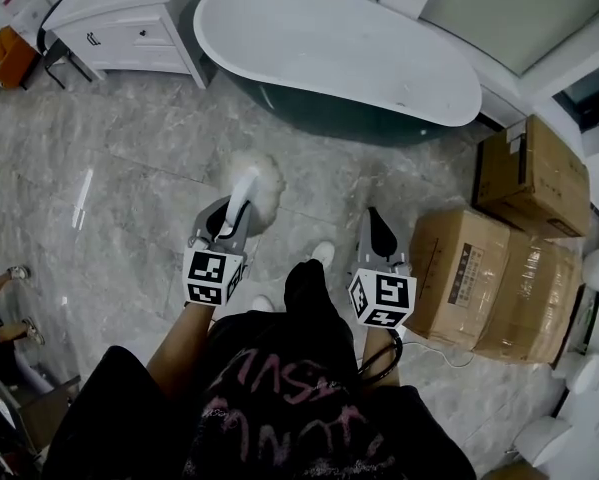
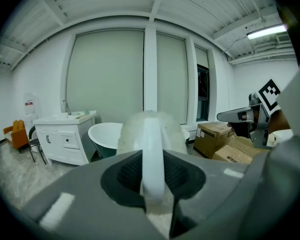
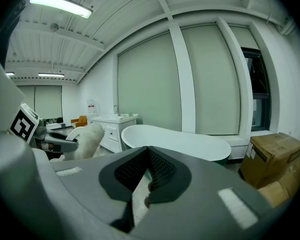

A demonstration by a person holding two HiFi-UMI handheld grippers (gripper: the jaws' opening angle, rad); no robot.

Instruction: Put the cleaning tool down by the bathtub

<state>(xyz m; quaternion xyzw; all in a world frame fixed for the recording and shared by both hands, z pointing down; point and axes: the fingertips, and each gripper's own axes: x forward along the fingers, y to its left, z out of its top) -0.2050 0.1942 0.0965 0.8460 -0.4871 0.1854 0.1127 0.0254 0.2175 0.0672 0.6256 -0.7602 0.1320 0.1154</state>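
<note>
Left gripper (image 1: 230,218) at centre frame, jaws clamped on white handle of cleaning tool (image 1: 256,180), fluffy head pointing toward bathtub (image 1: 329,48) at upper centre, right gripper (image 1: 379,233) right of centre, jaws pressed together, empty

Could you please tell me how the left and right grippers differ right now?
The grey left gripper is shut on the handle of the fluffy white cleaning tool; the grey right gripper is shut with nothing between its jaws. The left one is farther from the brown cardboard boxes, the right one nearer them. Both carry marker cubes and point toward the white oval bathtub.
</note>
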